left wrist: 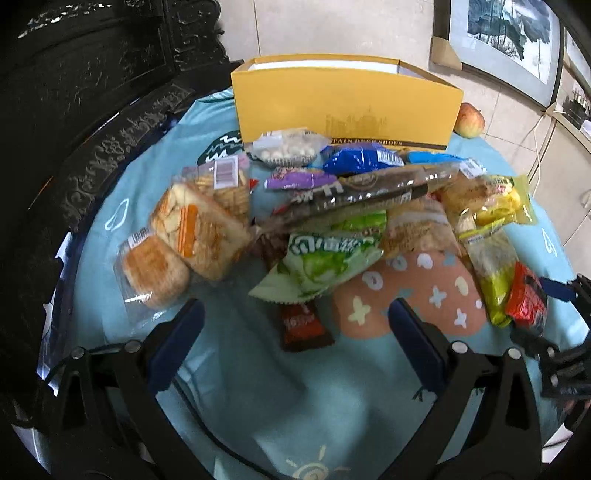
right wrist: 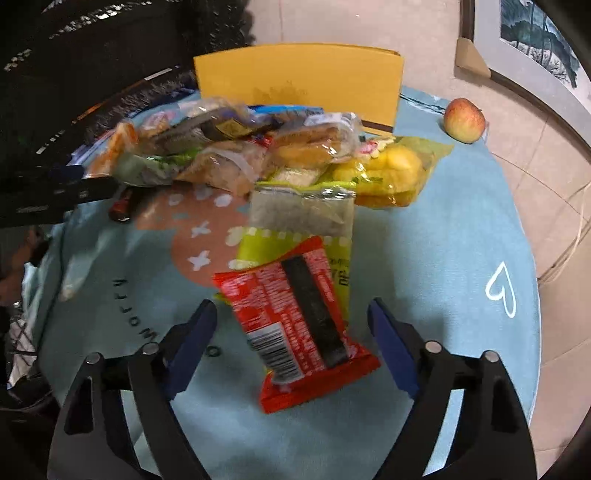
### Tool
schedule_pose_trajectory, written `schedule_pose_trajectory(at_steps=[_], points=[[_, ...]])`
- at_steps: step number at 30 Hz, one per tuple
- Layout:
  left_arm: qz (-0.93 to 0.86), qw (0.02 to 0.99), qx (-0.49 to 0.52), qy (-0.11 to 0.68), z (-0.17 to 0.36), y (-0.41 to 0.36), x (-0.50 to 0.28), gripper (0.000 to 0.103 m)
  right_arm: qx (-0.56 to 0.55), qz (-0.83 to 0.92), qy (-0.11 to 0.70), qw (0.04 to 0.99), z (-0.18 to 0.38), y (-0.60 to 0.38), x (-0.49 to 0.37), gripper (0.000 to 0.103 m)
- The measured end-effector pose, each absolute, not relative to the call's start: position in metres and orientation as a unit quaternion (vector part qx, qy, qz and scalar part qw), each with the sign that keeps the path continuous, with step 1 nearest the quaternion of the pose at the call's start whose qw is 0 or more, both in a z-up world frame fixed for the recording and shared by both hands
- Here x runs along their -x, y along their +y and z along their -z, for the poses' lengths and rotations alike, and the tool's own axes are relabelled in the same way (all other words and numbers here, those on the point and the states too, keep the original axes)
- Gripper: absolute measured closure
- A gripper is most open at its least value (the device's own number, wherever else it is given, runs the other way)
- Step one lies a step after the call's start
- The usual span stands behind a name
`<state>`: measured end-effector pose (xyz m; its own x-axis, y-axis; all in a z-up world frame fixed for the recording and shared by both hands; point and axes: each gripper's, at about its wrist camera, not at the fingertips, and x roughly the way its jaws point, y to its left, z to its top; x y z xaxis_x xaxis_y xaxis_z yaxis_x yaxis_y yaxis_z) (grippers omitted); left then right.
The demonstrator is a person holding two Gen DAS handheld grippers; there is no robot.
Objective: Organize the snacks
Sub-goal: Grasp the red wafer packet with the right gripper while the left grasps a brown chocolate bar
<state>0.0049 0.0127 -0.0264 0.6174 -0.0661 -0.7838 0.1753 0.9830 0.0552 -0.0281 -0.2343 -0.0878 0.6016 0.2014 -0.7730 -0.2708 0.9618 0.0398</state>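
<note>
Red snack pack (right wrist: 299,328) lies lower centre of the right wrist view, long axis running upper left to lower right, barcode end nearest. Right gripper (right wrist: 293,321) spread wide around it, pads not touching. Left gripper (left wrist: 295,317) released too, nothing btwn fingers. Light-blue tablecloth (right wrist: 461,229), yellow box (left wrist: 343,103) at top, tiled floor (left wrist: 332,26) beyond.

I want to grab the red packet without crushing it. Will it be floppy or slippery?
The red packet lies flat and thin, so it is probably light and bendy. Its glossy wrapper may slip between the pads. It overlaps a green packet, which might shift too.
</note>
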Motion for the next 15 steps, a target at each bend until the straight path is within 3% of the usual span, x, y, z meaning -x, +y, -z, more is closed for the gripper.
schedule_pose_trajectory(at_steps=[5, 6, 15], points=[[0.066, 0.890, -0.059, 0.446, 0.037, 0.016, -0.006, 0.002, 0.055, -0.132, 0.422, 0.895, 0.093, -0.230, 0.025, 0.046], [0.066, 0.889, -0.058, 0.450, 0.040, 0.016, -0.007, 0.002, 0.052, -0.136, 0.425, 0.894, 0.092, -0.231, 0.025, 0.058], [0.050, 0.883, -0.024, 0.466, 0.055, 0.022, -0.019, 0.002, -0.047, -0.182, 0.395, 0.899, 0.076, -0.258, 0.042, 0.058]])
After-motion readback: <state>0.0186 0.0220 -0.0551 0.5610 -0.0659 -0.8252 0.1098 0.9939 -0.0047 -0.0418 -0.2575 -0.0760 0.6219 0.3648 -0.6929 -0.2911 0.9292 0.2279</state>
